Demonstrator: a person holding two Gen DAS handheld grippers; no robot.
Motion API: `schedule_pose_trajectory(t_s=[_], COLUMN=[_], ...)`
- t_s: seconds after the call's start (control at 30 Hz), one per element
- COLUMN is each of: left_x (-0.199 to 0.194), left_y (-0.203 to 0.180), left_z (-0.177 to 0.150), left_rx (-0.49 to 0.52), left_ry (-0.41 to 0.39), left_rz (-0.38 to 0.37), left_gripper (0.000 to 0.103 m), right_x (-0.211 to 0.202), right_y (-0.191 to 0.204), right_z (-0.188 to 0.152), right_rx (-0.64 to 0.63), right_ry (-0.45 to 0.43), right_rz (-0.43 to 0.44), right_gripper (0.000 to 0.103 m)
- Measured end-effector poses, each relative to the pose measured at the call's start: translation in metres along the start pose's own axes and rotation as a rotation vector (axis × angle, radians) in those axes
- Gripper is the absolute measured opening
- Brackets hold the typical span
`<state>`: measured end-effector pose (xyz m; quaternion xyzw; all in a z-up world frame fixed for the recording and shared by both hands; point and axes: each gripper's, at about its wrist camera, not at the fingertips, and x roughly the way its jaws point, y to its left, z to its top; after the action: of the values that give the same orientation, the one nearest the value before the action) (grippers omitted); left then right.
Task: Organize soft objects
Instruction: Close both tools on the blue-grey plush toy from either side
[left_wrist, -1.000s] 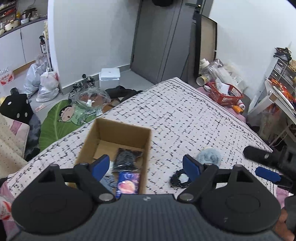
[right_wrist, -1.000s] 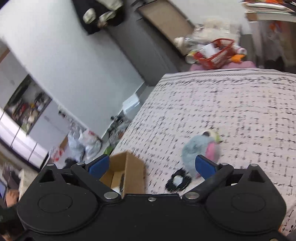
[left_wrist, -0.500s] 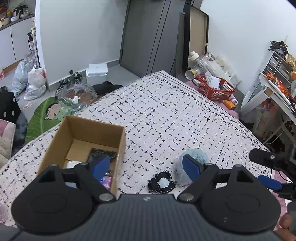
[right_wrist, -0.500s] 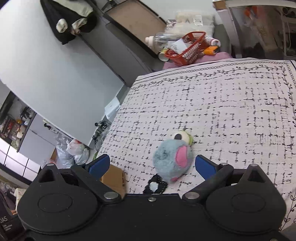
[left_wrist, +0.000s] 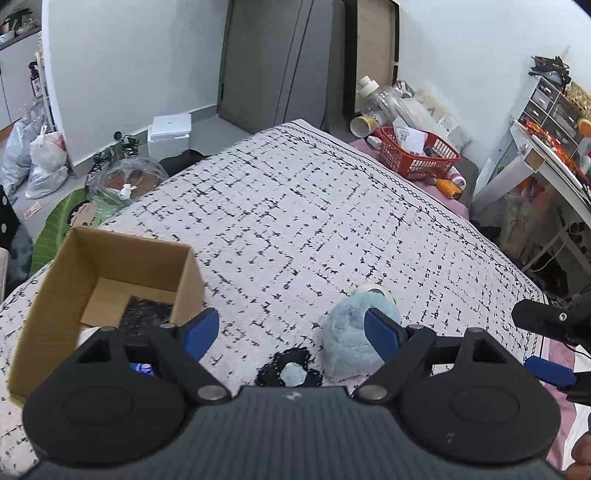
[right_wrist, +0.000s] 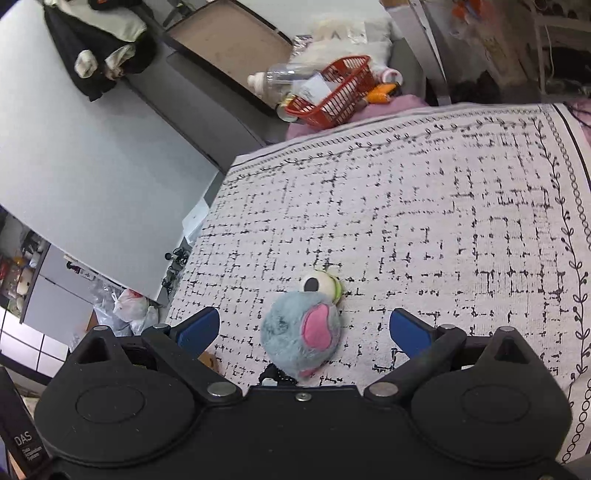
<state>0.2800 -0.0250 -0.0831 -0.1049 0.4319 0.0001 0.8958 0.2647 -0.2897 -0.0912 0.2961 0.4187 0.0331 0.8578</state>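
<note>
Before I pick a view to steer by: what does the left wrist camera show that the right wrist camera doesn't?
Only the left wrist view shows the cardboard box with dark items inside, the whole black lacy piece beside the toy, and the right gripper from the side. Only the right wrist view shows the blue plush toy face-on, with its pink patch and an eye, lying between that gripper's open fingers. Both show the toy, the patterned bedspread, the red basket, and open jaws holding nothing.

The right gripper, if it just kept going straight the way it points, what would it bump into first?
Most likely the fluffy blue plush toy, which sits on the bedspread between the open right gripper fingers. Depth is hard to judge, so it might touch the bedspread beside it.
</note>
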Motion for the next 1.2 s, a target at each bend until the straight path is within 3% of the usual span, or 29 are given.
schedule_pose_trajectory(t_s=[0.2, 0.33, 0.53, 0.77, 0.97, 1.2], left_x=[0.019, 0.033, 0.050, 0.073, 0.095, 0.122], left_y=[-0.008, -0.009, -0.014, -0.009, -0.006, -0.004], left_z=[0.001, 0.002, 0.002, 0.003, 0.002, -0.006], left_rx=[0.009, -0.008, -0.018, -0.062, -0.083, -0.094], left_ry=[0.014, 0.046, 0.073, 0.120, 0.166, 0.231], left_rz=[0.009, -0.023, -0.080, -0.126, -0.174, -0.187], left_gripper=[0.084, 0.083, 0.078, 0.058, 0.049, 0.046], right_x=[0.015, 0.030, 0.046, 0.072, 0.097, 0.123], right_y=[-0.013, -0.020, -0.030, -0.025, -0.014, -0.014], right_z=[0.004, 0.006, 0.004, 0.000, -0.003, -0.003], right_rx=[0.060, 0.096, 0.149, 0.158, 0.130, 0.136], right_ry=[0.011, 0.038, 0.089, 0.151, 0.201, 0.251], right_rz=[-0.040, -0.058, -0.023, -0.014, -0.024, -0.048], right_gripper=[0.099, 0.096, 0.074, 0.063, 0.058, 0.052])
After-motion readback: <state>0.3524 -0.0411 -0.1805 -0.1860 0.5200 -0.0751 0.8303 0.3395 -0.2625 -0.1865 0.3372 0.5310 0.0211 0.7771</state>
